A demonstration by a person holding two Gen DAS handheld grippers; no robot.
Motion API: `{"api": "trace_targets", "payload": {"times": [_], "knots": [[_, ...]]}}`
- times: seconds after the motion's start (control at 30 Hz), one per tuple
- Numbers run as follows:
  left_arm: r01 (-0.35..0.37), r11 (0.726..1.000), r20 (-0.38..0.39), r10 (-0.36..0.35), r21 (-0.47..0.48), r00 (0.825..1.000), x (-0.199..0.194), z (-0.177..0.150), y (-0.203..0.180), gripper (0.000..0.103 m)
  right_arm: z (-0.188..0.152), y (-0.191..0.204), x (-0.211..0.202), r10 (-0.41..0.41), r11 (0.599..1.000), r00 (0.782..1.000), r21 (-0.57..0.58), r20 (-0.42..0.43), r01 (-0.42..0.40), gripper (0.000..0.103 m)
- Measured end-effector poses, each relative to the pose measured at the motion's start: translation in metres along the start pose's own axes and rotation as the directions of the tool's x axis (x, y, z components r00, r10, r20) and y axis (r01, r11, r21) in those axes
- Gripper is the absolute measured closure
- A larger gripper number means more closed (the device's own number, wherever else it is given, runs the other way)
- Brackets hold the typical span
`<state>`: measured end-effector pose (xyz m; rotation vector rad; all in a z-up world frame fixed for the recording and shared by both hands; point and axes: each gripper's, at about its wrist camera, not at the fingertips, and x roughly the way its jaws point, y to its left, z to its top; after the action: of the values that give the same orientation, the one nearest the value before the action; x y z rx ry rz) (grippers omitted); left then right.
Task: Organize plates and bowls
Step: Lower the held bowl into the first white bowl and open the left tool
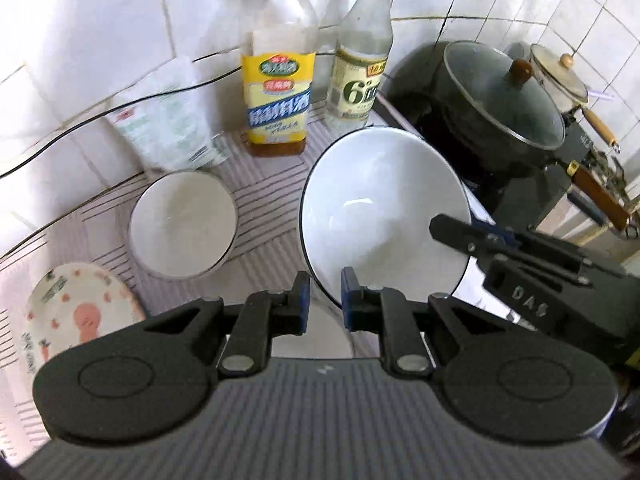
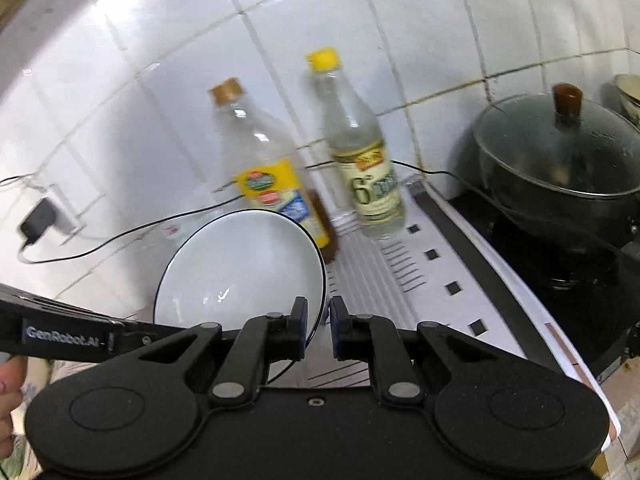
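White wall tiles back a striped table [image 1: 272, 184] crowded with two bottles, a soft pouch and, to the right, a stove carrying a lidded dark pot [image 1: 504, 100]. Both grippers clamp the large bowl [image 1: 380, 208] by its rim: the left gripper [image 1: 325, 300] has its fingers closed on the near edge, and the right gripper [image 2: 319, 326] has its fingers closed on the opposite edge. Gripping from two sides probably keeps this wide, heavy bowl from swinging, and it hangs tilted above the table. It is glossy white with a thin dark rim line, deep, empty and clean, with a glint at its bottom. A small bowl [image 1: 182, 224], white with a pale rim, stands left of it on the table, near a printed plate [image 1: 76, 316] with pink figures. Judging by the layout, the big bowl is being carried toward that group for stacking.
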<state>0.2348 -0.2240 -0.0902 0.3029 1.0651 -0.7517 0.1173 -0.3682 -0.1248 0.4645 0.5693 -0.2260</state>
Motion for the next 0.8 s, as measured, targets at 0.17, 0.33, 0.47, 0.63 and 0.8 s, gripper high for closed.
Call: {"api": "trace_targets", "payload": {"times": [0.17,0.33,0.47,0.63,0.8], "knots": [[-0.012,0.997,-0.007,0.011,-0.078,1.0,-0.015,-0.022,0.017,0.089,-0.015,0.015,-0.009,0.076,0.995,0.997,-0.072,0.023,-0.074,0.087],[-0.029,0.986,-0.03,0.024,-0.166,0.999,-0.021,-0.045,0.03,0.088,-0.027,0.03,-0.004,0.116,0.984,0.993,-0.135,-0.015,-0.117,0.087],[-0.037,0.975,-0.068,0.023,-0.221,0.997,-0.018,-0.061,0.04,0.088,-0.039,0.042,0.0,0.127,0.973,0.991,-0.189,-0.052,-0.134,0.087],[-0.055,0.97,-0.1,0.032,-0.237,0.994,-0.006,-0.073,0.045,0.088,-0.051,0.045,0.007,0.116,0.969,0.989,-0.208,-0.091,-0.133,0.087],[-0.052,0.96,-0.125,0.017,-0.277,0.992,0.012,-0.08,0.051,0.088,-0.058,0.051,0.017,0.073,0.96,0.992,-0.261,-0.107,-0.099,0.087]]}}
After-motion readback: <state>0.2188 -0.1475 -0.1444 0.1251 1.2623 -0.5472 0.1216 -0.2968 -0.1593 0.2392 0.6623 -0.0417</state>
